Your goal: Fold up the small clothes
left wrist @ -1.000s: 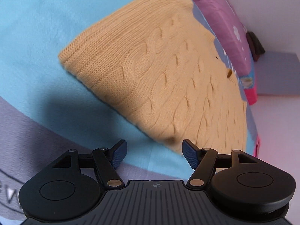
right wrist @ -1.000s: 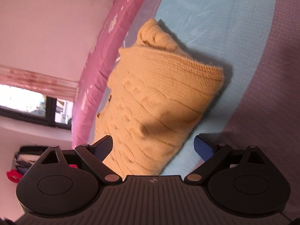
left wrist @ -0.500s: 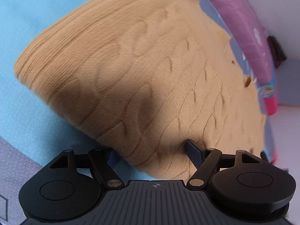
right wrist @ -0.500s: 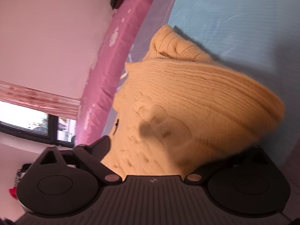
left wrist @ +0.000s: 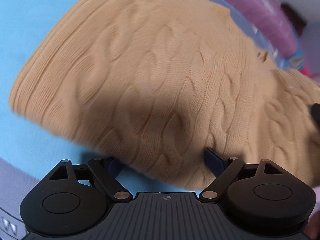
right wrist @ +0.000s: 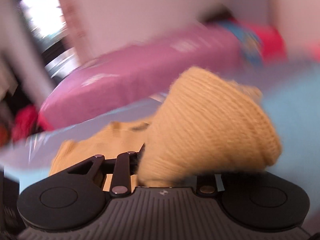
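A tan cable-knit sweater (left wrist: 160, 80) lies on the light blue sheet (left wrist: 30, 30) and fills most of the left wrist view. My left gripper (left wrist: 164, 163) is open, its fingers wide apart on either side of the sweater's near edge, and the left finger is partly under the knit. In the right wrist view a ribbed edge of the sweater (right wrist: 210, 124) is bunched up and lifted. My right gripper (right wrist: 170, 168) is closing on it and the knit hides its right finger. The picture is blurred by motion.
A rolled pink quilt (right wrist: 140, 76) runs along the far side of the bed, with red cloth (right wrist: 274, 42) at its end. A bright window (right wrist: 40, 18) and a pale wall stand behind. A grey patterned band (left wrist: 12, 190) crosses the sheet near my left gripper.
My right gripper rolled, rose and closed onto the sweater's ribbed edge, lifting it. My left gripper slid forward until the sweater's near edge came between its fingers.
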`<state>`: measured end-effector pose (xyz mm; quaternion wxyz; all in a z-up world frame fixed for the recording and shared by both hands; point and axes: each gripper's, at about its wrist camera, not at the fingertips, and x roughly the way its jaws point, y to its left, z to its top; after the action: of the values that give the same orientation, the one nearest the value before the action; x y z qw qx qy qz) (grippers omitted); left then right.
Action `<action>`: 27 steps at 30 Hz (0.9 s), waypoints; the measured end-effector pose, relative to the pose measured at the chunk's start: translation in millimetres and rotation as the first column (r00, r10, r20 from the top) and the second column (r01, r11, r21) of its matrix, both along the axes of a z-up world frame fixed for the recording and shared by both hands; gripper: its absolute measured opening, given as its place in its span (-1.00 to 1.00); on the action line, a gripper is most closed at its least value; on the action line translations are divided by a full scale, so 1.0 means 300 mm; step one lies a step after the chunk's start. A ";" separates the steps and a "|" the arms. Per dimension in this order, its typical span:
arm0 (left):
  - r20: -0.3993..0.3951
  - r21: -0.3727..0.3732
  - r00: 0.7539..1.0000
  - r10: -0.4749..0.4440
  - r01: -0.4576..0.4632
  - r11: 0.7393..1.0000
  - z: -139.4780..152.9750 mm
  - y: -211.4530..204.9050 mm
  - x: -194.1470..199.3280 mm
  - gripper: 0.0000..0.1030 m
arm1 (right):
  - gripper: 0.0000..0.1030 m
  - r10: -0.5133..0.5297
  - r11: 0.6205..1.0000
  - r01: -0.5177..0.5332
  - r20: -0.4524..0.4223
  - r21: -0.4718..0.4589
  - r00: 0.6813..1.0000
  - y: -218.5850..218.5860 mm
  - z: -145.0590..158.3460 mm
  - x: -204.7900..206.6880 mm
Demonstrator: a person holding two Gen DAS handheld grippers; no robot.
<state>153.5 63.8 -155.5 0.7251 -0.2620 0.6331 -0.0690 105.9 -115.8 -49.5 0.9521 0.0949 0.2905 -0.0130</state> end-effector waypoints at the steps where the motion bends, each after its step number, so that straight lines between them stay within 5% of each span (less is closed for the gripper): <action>1: -0.004 -0.079 0.999 0.033 -0.033 0.996 0.003 0.063 -0.027 1.00 | -0.35 0.061 0.995 -0.058 0.031 -0.077 0.998 0.060 0.019 -0.005; 3: 0.002 -0.158 0.996 0.089 -0.088 0.984 0.022 0.193 -0.100 1.00 | -0.35 0.188 0.962 -0.167 0.081 -0.216 0.979 0.188 0.037 -0.024; 5: 0.028 -0.151 0.988 0.153 -0.147 0.978 0.055 0.301 -0.171 1.00 | -0.35 0.297 0.913 -0.253 0.098 -0.320 0.950 0.310 0.023 -0.039; 8: 0.054 -0.135 0.969 0.239 -0.230 0.964 0.095 0.452 -0.264 1.00 | -0.35 0.449 0.792 -0.375 0.043 -0.482 0.893 0.502 -0.054 -0.048; 10: 0.058 -0.110 0.958 0.282 -0.275 0.955 0.108 0.526 -0.307 1.00 | -0.35 0.529 0.670 -0.447 -0.041 -0.593 0.847 0.608 -0.134 -0.037; 13: 0.057 -0.085 0.938 0.341 -0.336 0.938 0.115 0.630 -0.370 1.00 | -0.32 0.604 0.389 -0.489 -0.185 -0.780 0.775 0.733 -0.272 -0.075; 15: 0.047 -0.097 0.926 0.376 -0.370 0.924 0.112 0.675 -0.408 1.00 | -0.30 0.621 0.299 -0.503 -0.235 -0.811 0.748 0.761 -0.310 -0.090; 17: 0.049 -0.110 0.915 0.401 -0.394 0.913 0.114 0.703 -0.434 1.00 | -0.29 0.613 0.288 -0.466 -0.212 -0.837 0.761 0.773 -0.295 -0.094; 20: 0.056 -0.105 0.910 0.412 -0.405 0.908 0.126 0.730 -0.452 1.00 | -0.29 0.591 0.339 -0.435 -0.171 -0.834 0.788 0.791 -0.266 -0.084; 22: 0.060 -0.114 0.909 0.412 -0.403 0.908 0.138 0.753 -0.460 1.00 | -0.19 0.596 0.253 -0.465 -0.242 -0.848 0.766 0.820 -0.330 -0.083; 24: 0.075 -0.114 0.913 0.401 -0.391 0.913 0.157 0.764 -0.451 1.00 | -0.19 0.580 0.221 -0.478 -0.280 -0.850 0.765 0.834 -0.377 -0.062; 25: 0.088 -0.115 0.917 0.390 -0.379 0.918 0.172 0.768 -0.457 1.00 | -0.24 0.582 0.253 -0.472 -0.256 -0.845 0.772 0.828 -0.359 -0.055; 27: 0.113 -0.108 0.924 0.366 -0.355 0.929 0.192 0.761 -0.440 1.00 | -0.33 0.558 0.441 -0.440 -0.145 -0.782 0.817 0.798 -0.248 -0.014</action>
<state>21.6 292.1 -97.8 0.7535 -0.3998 0.5215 0.0214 101.8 123.6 -123.9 0.8706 -0.4223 0.2042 0.1484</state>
